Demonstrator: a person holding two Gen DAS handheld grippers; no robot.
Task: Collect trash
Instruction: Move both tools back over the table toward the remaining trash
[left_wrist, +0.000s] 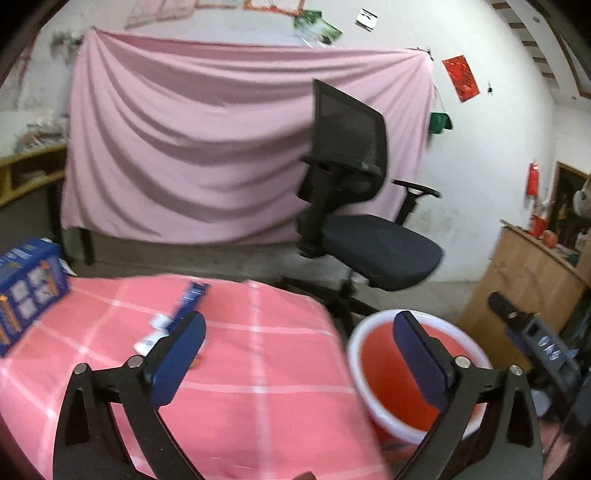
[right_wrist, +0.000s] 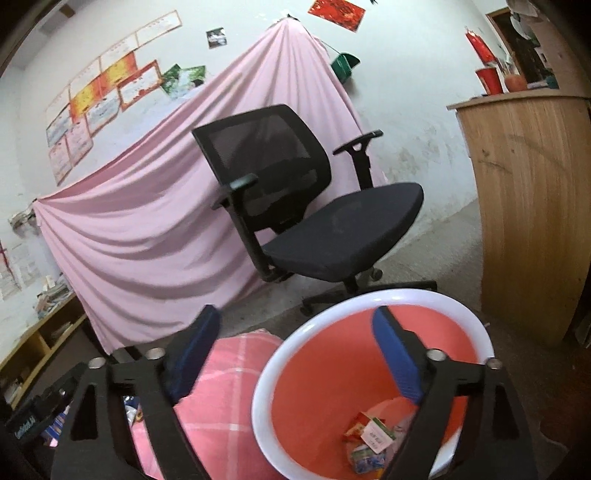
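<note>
A: Entry. The left gripper (left_wrist: 299, 354) stands spread wide with nothing between its blue pads; the right gripper (right_wrist: 299, 354) likewise, released and empty. Why both over that spot?

B: The round red plastic bin with a white rim (right_wrist: 369, 295) sits on the floor hard against the table edge, so scraps can drop straight in. In the right wrist view its mouth fills the 5 o'clock quarter, and the crumpled wrappers and small cartons (right_wrist: 369, 435) lie at its bottom. Judged: a drop is done.

A: Trash left?

B: In the left wrist view, on the pink checked tablecloth (left_wrist: 258, 369), small white scraps and a blue strip packet (left_wrist: 177, 314) lie at 9 o'clock, partly behind the left pad. Motion blur; I cannot tell how many pieces.

A: And the blue printed cardboard box (left_wrist: 26, 291)?

B: At the 9 o'clock edge, cut off by the frame. Whether it counts as trash I cannot tell.

A: Other gaps?

B: The bin's near wall is hidden by the fingers. The black mesh office chair (right_wrist: 314, 206) stands at 12 o'clock, apart from the bin.
</note>
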